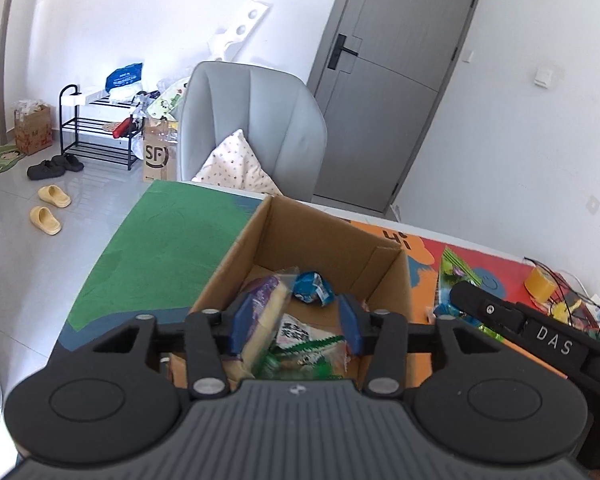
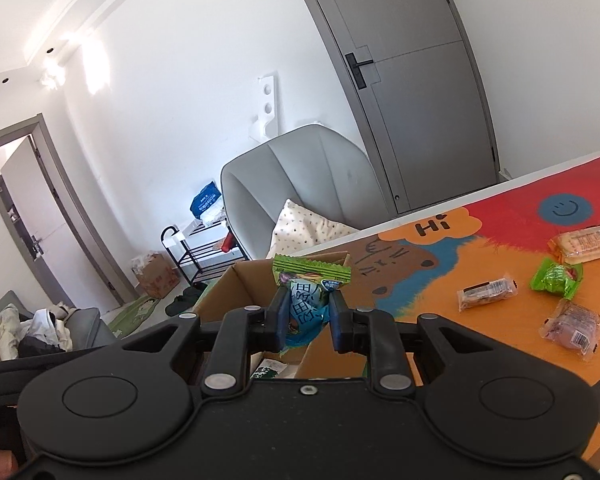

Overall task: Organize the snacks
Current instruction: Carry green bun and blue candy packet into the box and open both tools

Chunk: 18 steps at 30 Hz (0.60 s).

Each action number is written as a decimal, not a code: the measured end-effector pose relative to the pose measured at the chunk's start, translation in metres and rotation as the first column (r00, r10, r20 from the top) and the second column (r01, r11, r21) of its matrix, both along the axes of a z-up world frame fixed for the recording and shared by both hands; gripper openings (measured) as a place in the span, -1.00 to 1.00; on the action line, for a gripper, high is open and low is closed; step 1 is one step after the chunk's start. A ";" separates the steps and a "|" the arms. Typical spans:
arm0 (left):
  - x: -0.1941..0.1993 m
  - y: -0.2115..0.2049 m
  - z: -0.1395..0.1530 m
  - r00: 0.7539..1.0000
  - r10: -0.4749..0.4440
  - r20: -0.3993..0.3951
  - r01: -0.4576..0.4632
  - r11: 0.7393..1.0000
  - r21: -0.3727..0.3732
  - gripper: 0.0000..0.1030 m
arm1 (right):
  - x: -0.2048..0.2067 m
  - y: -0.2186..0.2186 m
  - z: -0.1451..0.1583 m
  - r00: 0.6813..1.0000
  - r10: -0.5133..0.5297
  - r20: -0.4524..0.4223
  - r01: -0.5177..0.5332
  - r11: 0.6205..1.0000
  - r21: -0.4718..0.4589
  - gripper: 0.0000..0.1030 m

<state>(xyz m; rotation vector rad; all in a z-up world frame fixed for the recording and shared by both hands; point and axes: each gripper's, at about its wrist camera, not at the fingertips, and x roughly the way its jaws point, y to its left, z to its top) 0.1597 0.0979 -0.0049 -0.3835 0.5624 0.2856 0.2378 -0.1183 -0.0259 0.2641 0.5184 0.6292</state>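
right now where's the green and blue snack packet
In the right wrist view, the green and blue snack packet is pinched in the right gripper, just above the cardboard box.

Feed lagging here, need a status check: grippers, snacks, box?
Left gripper open over the box, yellow snack loose between its fingers. Right gripper shut on a green-blue packet. Four snacks still on the mat.
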 end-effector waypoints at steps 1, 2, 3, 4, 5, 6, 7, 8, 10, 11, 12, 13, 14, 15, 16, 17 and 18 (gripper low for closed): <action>-0.002 0.004 0.001 1.000 0.011 0.008 -0.011 1.000 -0.002 0.05 | 0.002 0.001 0.000 1.000 0.000 0.000 0.000 1.000 -0.003 -0.57; -0.003 0.006 0.002 1.000 0.020 0.016 -0.020 1.000 -0.003 0.06 | 0.003 0.002 0.001 1.000 0.000 -0.001 0.000 1.000 -0.005 -0.57; -0.004 0.009 0.003 0.999 0.028 0.021 -0.028 1.000 -0.003 0.09 | 0.004 0.004 0.002 1.000 0.000 -0.001 0.000 1.000 -0.006 -0.57; -0.004 0.012 0.004 0.999 0.037 0.025 -0.037 0.999 -0.005 0.11 | 0.006 0.006 0.002 1.000 0.001 -0.001 -0.001 1.000 -0.008 -0.57; -0.004 0.014 0.004 0.999 0.043 0.028 -0.043 0.999 -0.007 0.11 | 0.008 0.007 0.003 1.000 0.003 -0.001 -0.003 1.000 -0.011 -0.56; -0.004 0.017 0.005 0.998 0.046 0.030 -0.046 0.999 -0.009 0.12 | 0.009 0.009 0.004 1.000 0.005 -0.001 -0.005 1.000 -0.013 -0.56; -0.003 0.017 0.005 0.998 0.049 0.031 -0.049 0.999 -0.009 0.12 | 0.010 0.013 0.005 1.000 0.009 0.001 -0.009 1.000 -0.016 -0.56; -0.003 0.019 0.005 0.998 0.052 0.031 -0.052 0.999 -0.009 0.12 | 0.011 0.016 0.006 1.000 0.013 0.002 -0.013 1.000 -0.019 -0.56; -0.002 0.023 0.005 0.998 0.060 0.032 -0.060 0.998 -0.009 0.14 | 0.013 0.022 0.007 1.000 0.023 0.004 -0.023 0.999 -0.023 -0.56; -0.002 0.024 0.005 0.997 0.064 0.034 -0.064 0.998 -0.009 0.15 | 0.014 0.025 0.008 1.000 0.029 0.005 -0.029 0.999 -0.025 -0.55; -0.002 0.026 0.005 0.997 0.070 0.034 -0.070 0.998 -0.009 0.19 | 0.015 0.028 0.009 0.999 0.039 0.006 -0.039 0.999 -0.023 -0.52; -0.001 0.027 0.006 0.996 0.077 0.034 -0.077 0.997 -0.009 0.27 | 0.016 0.032 0.009 0.999 0.053 0.006 -0.052 0.998 -0.017 -0.44; -0.002 0.028 0.005 0.996 0.086 0.037 -0.086 0.996 -0.007 0.31 | 0.018 0.035 0.008 0.998 0.063 0.003 -0.063 0.998 -0.011 -0.37; -0.002 0.029 0.005 0.995 0.093 0.040 -0.093 0.996 -0.003 0.39 | 0.021 0.037 0.007 0.997 0.071 -0.008 -0.071 0.997 -0.009 -0.12; -0.002 0.030 0.005 0.994 0.100 0.042 -0.101 0.995 0.003 0.45 | 0.021 0.037 0.007 0.998 0.062 -0.017 -0.062 0.998 -0.010 0.11; -0.002 0.031 0.005 0.993 0.107 0.041 -0.107 0.994 0.006 0.48 | 0.021 0.036 0.006 0.999 0.049 -0.016 -0.049 0.999 -0.011 0.17; -0.001 0.030 0.004 0.993 0.113 0.037 -0.114 0.993 0.009 0.50 | 0.021 0.034 0.005 0.999 0.039 -0.012 -0.039 0.999 -0.015 0.24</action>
